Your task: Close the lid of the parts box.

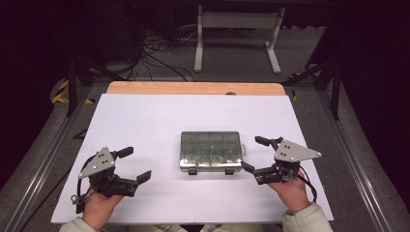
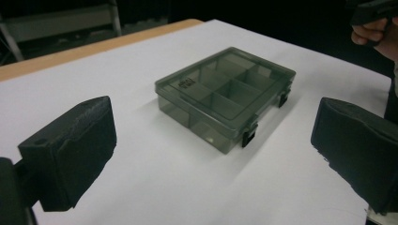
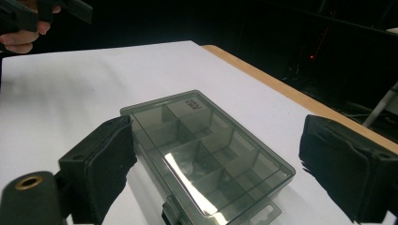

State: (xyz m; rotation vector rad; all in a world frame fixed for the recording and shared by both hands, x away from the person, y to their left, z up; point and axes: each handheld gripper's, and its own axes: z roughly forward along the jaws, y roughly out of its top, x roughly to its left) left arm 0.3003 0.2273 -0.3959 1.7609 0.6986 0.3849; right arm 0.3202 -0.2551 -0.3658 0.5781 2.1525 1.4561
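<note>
Where the white sheet covers the wooden table [image 1: 145,121], a shallow smoky-grey translucent plastic compartment box [image 1: 211,151], lid closed, two dark latches on its near edge. Flat on the sheet, roughly centred between the two claws, touched by neither. Inside, dividers forming two rows of small compartments; a few small items dimly visible through the lid in the high view, too blurred to identify.

Left claw [image 1: 135,165], black, grey three-cornered plate on top, held in a hand [image 1: 99,205] at the near left of the table, well apart from the box. Jaws spread wide, gripping nothing.

Right claw [image 1: 255,155], same build, held in the other hand [image 1: 291,192] just beside the box's right end. Jaws likewise spread wide, nothing between them, lower jaw tip near the box's near-right corner.

Beyond the table's far edge, grey floor, tangled black cables [image 1: 157,58], and a white metal stand frame [image 1: 237,34].
</note>
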